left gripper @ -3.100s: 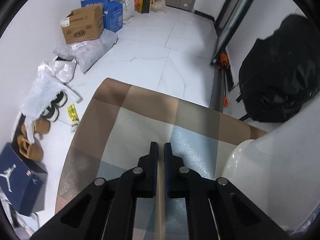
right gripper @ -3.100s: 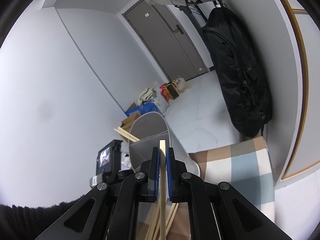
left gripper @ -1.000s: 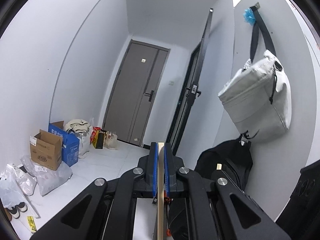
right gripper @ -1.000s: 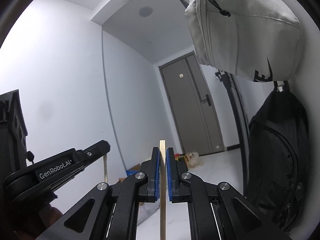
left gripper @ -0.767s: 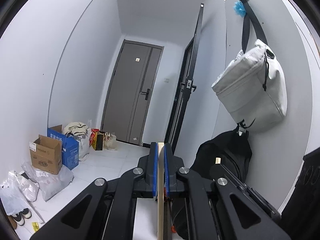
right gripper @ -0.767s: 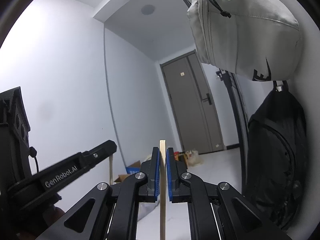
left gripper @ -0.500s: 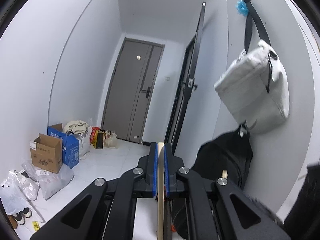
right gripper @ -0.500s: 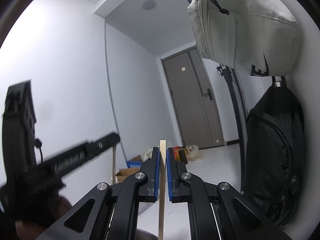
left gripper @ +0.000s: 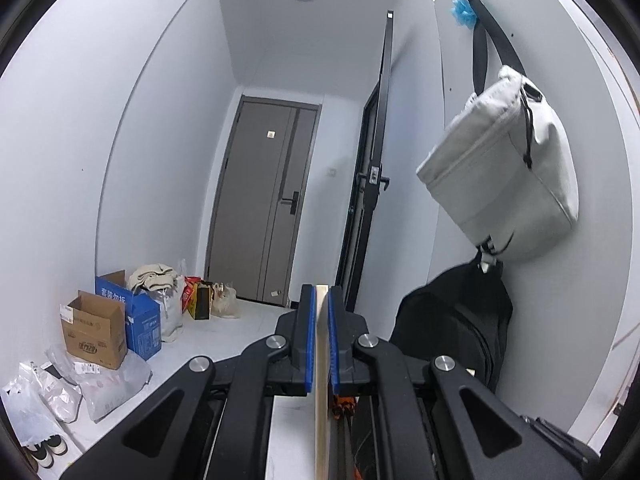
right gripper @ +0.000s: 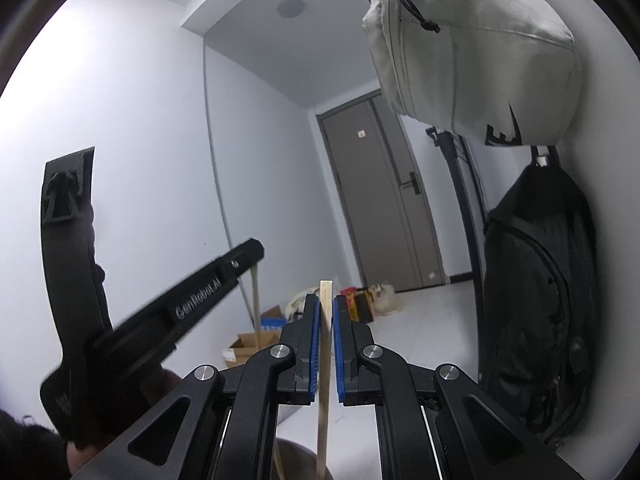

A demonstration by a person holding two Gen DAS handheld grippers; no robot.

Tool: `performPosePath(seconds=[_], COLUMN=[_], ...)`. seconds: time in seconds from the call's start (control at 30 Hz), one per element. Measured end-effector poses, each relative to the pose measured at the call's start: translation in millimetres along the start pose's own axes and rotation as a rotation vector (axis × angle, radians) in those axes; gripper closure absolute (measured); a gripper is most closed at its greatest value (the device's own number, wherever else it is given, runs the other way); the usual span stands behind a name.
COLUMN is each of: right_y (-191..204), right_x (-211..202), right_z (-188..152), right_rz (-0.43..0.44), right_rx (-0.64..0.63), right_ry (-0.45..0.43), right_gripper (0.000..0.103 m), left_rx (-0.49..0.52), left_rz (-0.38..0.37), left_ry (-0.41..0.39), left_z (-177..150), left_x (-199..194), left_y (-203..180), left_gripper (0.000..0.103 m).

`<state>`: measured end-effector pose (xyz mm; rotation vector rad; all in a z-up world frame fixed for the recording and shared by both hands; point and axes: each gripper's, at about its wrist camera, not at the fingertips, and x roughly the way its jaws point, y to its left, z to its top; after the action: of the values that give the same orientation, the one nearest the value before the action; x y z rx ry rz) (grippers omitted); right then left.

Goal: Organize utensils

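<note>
My left gripper (left gripper: pixel 321 300) is shut on a pale wooden chopstick (left gripper: pixel 321 400) that runs down between its blue pads and out of the bottom of the left wrist view. My right gripper (right gripper: pixel 326 308) is shut on another wooden chopstick (right gripper: pixel 324 392), its top end just above the pads. Both grippers are raised and point level down a hallway. In the right wrist view the left gripper's black body (right gripper: pixel 180 308) crosses the left side, with its chopstick (right gripper: pixel 255 300) hanging below the tip. The utensil holder and the table are out of view.
A grey bag (left gripper: pixel 504 184) and a black backpack (left gripper: pixel 452 332) hang on the right wall. Cardboard and blue boxes (left gripper: pixel 108 328), plastic bags and shoes lie along the left wall. A grey door (left gripper: pixel 268 224) closes the hallway end.
Over three seconds both grippers have tilted up from the table to the hallway. In the last half second the left gripper has swung higher and closer in the right wrist view.
</note>
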<state>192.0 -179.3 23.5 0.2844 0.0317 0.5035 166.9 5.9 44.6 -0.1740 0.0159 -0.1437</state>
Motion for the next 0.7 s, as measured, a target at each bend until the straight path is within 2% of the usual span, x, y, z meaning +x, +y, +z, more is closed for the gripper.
performPosePath(seconds=[0.23,0.7], right_y=[-2,-1], right_x=[-2,-17], right_z=[-2,-11], right_rz=[-0.005,-0.012], right_rx=[-0.002,-0.004], right_ry=[0.025,0.084], right_gripper=[0.097,0.097], left_rx=[-0.016,-0.014], left_rz=[0.005,-0.008], left_ry=[0.051,0.063], left_z=[-2,-9], left_x=[3,1], left_y=[12,16], left_gripper=[0.101,0.101])
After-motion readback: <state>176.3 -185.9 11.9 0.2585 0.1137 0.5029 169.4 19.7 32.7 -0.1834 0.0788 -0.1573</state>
